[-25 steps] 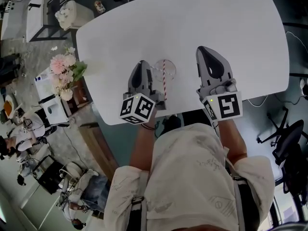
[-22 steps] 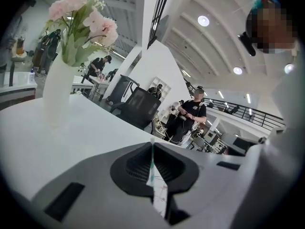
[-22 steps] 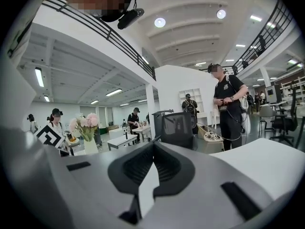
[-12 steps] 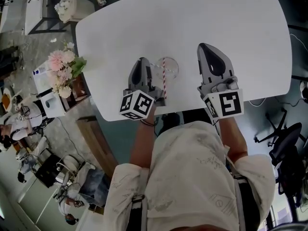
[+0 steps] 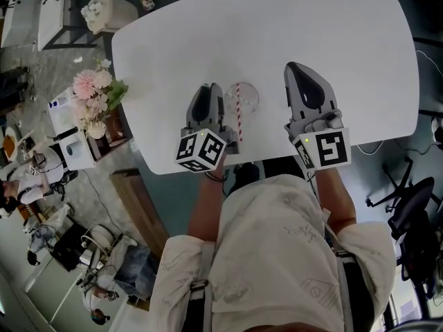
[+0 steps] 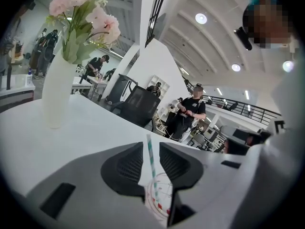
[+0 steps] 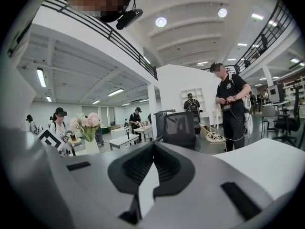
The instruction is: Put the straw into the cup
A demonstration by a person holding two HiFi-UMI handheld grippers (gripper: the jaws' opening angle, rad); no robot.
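A clear cup (image 5: pixel 243 99) stands on the white table (image 5: pixel 311 26) near its front edge. A red-and-white striped straw (image 5: pixel 239 120) stands in it, leaning toward me. My left gripper (image 5: pixel 208 90) sits just left of the cup, apart from it. In the left gripper view its jaws (image 6: pixel 151 150) stand a little apart, open, and through the gap I see the straw (image 6: pixel 150 159) going down into the cup (image 6: pixel 161 200). My right gripper (image 5: pixel 295 70) rests to the right of the cup, shut and empty (image 7: pixel 152 148).
A white vase of pink flowers (image 6: pixel 57 89) stands on the table's left end (image 5: pixel 93 99). Office chairs, desks and several people fill the room beyond the table. The table's front edge runs right below both grippers.
My left gripper has shifted slightly to the right, closer to the cup. The straw, cup and right gripper stay where they were.
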